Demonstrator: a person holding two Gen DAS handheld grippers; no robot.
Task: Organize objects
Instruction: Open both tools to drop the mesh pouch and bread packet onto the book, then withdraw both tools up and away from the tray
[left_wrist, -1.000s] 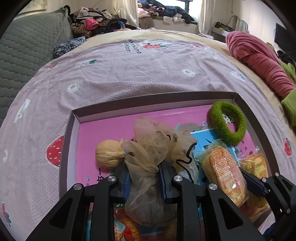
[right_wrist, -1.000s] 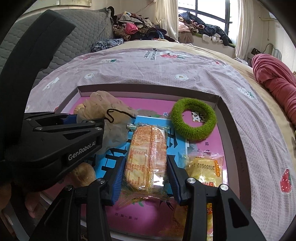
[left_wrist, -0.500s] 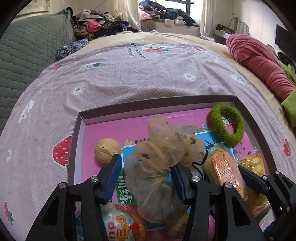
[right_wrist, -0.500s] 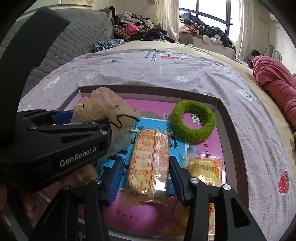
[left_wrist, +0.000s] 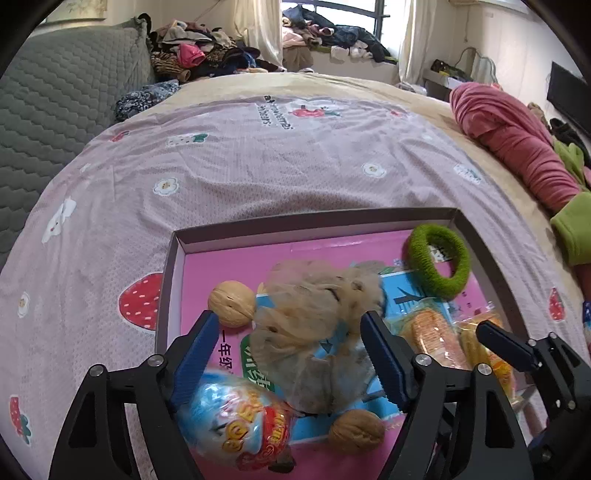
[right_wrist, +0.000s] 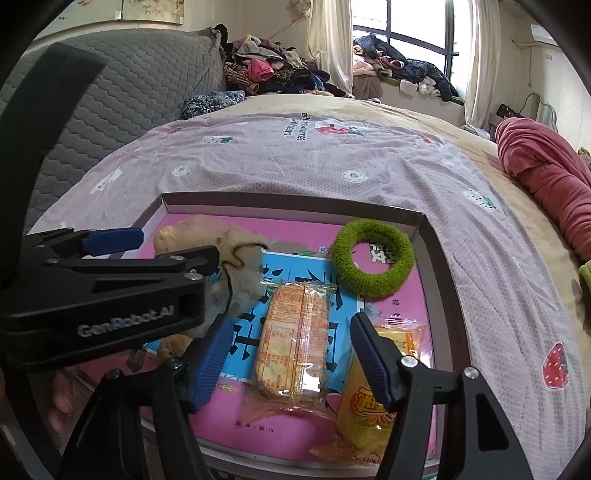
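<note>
A shallow tray (left_wrist: 295, 226) with a pink bottom lies on the bed. In it, a beige mesh bag (left_wrist: 317, 325) rests between the blue pads of my left gripper (left_wrist: 290, 325). The jaws are opening and the pads stand clear of the bag. Two walnuts (left_wrist: 232, 303) (left_wrist: 356, 430) and a blue-and-red snack packet (left_wrist: 240, 424) lie close by. My right gripper (right_wrist: 291, 325) straddles an orange cracker packet (right_wrist: 295, 343). Its jaws are opening too, with a gap on each side. A green fuzzy ring (right_wrist: 373, 260) and a yellow packet (right_wrist: 369, 413) also lie in the tray.
The tray (right_wrist: 295, 203) sits on a lilac sheet (left_wrist: 258, 166) with strawberry prints. A grey quilted headboard (left_wrist: 55, 92) stands at the left, piled clothes (left_wrist: 207, 55) at the back. A rolled red blanket (left_wrist: 517, 147) and a green garment (left_wrist: 572, 229) lie at the right.
My left gripper let go of the mesh bag, which dropped into the tray, and drew back and up. The right gripper opened off the cracker packet without moving away.
</note>
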